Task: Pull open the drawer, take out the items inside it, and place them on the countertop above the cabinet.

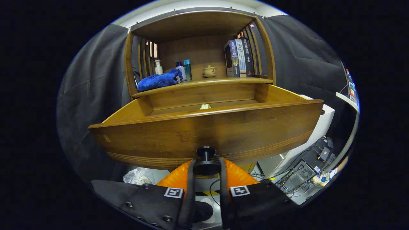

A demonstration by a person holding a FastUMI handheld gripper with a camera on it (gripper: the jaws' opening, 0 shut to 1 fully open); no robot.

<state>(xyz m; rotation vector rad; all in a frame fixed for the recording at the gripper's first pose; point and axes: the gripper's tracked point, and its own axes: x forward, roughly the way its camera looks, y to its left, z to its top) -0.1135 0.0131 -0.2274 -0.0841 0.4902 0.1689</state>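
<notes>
step: drawer pull, basically done | claw (206,166) was clenched on the knob (205,159), both fingers pinching it | drawer (204,127) stood well out under the counter (204,83) | tip: let go straight back, then reach for the pale item (205,106) inside

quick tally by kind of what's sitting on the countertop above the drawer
bottles: 3
books: 3
blue cloth: 1
lidded cup: 1
total: 8
The gripper jaws are shut on the drawer knob.
</notes>
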